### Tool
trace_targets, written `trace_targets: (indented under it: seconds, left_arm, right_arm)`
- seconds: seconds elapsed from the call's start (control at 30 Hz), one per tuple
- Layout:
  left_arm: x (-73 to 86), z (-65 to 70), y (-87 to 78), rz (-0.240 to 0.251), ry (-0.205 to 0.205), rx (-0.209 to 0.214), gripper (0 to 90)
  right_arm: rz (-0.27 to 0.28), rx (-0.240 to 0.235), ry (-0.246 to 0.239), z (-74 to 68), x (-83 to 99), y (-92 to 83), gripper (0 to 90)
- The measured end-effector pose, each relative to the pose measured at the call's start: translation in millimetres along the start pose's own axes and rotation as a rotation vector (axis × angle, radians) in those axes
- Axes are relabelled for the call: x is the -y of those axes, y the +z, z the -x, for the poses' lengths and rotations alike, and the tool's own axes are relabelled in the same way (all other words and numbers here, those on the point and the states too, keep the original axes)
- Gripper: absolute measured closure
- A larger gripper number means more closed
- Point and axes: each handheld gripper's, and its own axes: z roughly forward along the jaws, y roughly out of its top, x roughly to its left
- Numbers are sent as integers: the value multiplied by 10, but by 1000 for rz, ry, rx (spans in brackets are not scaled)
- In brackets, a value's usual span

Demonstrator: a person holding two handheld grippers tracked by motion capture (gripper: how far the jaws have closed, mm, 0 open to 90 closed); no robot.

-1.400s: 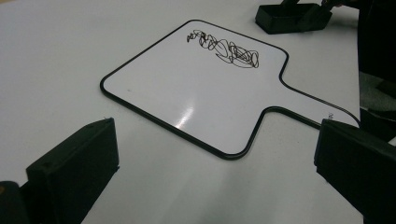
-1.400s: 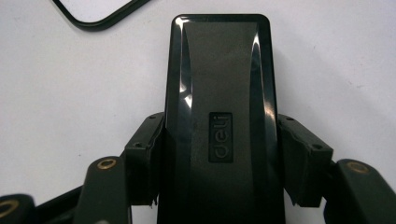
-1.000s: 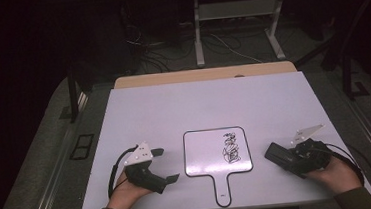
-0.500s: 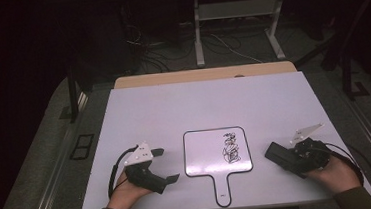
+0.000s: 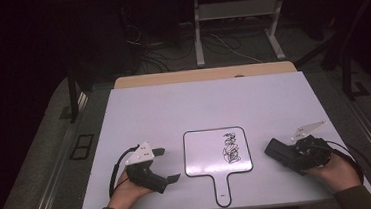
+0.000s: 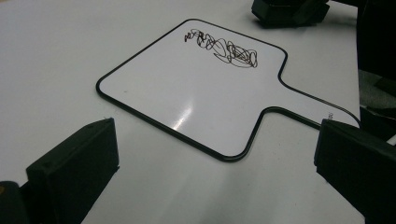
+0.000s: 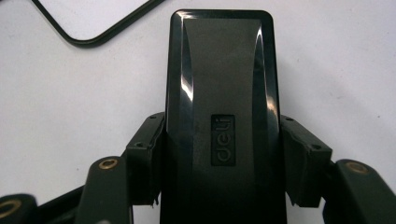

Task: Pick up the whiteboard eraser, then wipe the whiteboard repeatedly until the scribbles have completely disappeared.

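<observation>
A single paddle-shaped whiteboard [image 5: 218,151] lies flat at the near middle of the white table [image 5: 198,103], its handle pointing toward the person. One black scribble [image 5: 231,147] marks the right part of its face; the left part is bare.

Just to the right of the board, the right gripper [image 7: 219,154] has its jaws clamped on the two long sides of a black eraser block [image 7: 223,107] stamped "deli". The block rests low over the table with its front end aimed at the board's near right corner, close to the rim but apart from it.

To the left of the board, the left gripper [image 5: 163,164] rests on the table with its jaws spread wide and nothing between them, pointing across the board.

As a judgement, the wiping has not begun: the eraser is gripped, the scribble looks whole, and what remains is to bring the block over the marks and rub them off.

The count: one board, one scribble, one eraser, two grippers.
</observation>
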Motion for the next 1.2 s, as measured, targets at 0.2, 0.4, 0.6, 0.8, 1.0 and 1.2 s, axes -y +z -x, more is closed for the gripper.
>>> trace_targets:
  seconds: [0.2, 0.4, 0.6, 0.8, 1.0, 1.2]
  left_arm:
    - [5, 4, 16, -8, 4, 3, 0]
    - [6, 9, 21, -11, 3, 1, 0]
    - [9, 9, 19, -10, 1, 0, 0]
    - [8, 14, 18, -7, 0, -1, 0]
    - [9, 20, 11, -9, 4, -2, 0]
    - [9, 18, 12, 1, -3, -2, 0]
  right_arm:
    - [9, -4, -4, 0, -50, -2, 385]
    - [24, -15, -9, -13, -124, -3, 385]
    - [36, -32, -20, -38, -209, 3, 385]
    - [46, -41, -25, -37, -307, 17, 385]
    - [55, -49, -36, -28, -404, 31, 386]
    - [66, -49, -48, -29, -499, 39, 385]
